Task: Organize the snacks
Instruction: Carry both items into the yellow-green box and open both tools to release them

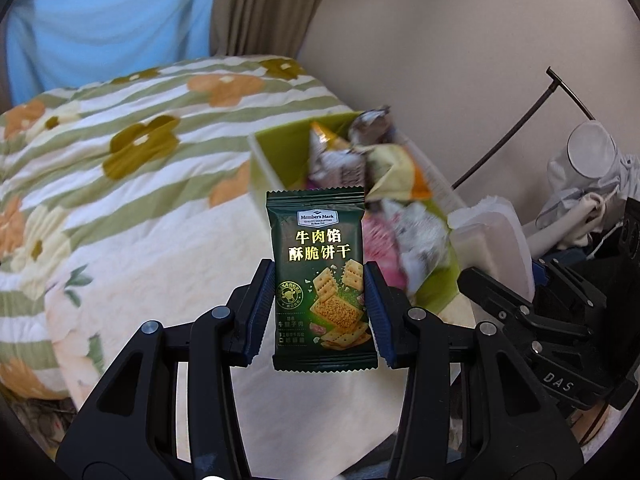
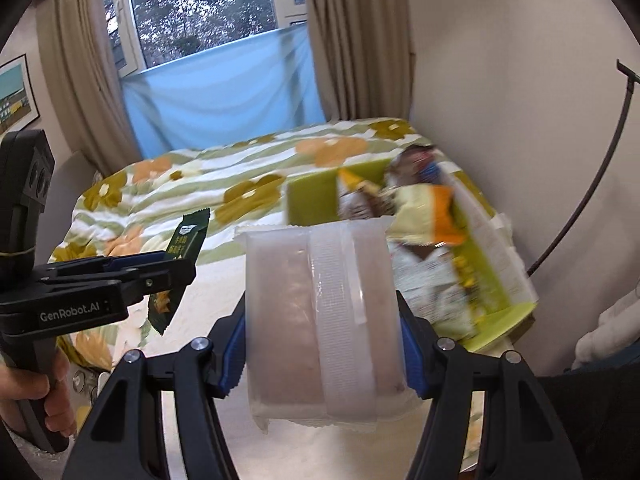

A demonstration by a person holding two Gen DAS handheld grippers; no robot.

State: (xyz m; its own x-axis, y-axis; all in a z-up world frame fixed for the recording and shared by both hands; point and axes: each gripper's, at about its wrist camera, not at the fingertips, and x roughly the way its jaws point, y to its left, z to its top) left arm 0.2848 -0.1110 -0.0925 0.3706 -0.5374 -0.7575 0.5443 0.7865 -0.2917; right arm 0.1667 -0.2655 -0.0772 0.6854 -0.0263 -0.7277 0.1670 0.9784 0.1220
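The green box (image 1: 276,152) lies on the bed (image 1: 132,184), near the bed's right edge, which runs along the wall, and it already holds several snack packets (image 1: 360,156) piled loosely, some of them rising above its rim. Two more snacks are in the air in front of it. The left tool (image 1: 320,304) is closed on a dark green cracker packet (image 1: 320,264), its blue pads pressing the two side edges of the packet, which stands upright. The right tool (image 2: 322,344) holds a pale translucent packet (image 2: 316,312), wider than the green one, so its jaws stand further apart but they also press on both sides. In the right wrist view the left tool with its packet is seen at the left, well apart from the box, and a hand (image 2: 36,384) grips its handle. As I judge it, the task is partly done: a good part of the snacks is already in the box, and these two packets are left to be placed there; I cannot tell if other snacks wait outside the views. The near left part of the box looks less filled, so there is room to put them. The middle of the bed is open and free for moving, but on the right the wall, a thin dark rod (image 2: 600,184) and some clutter stand close to the box.
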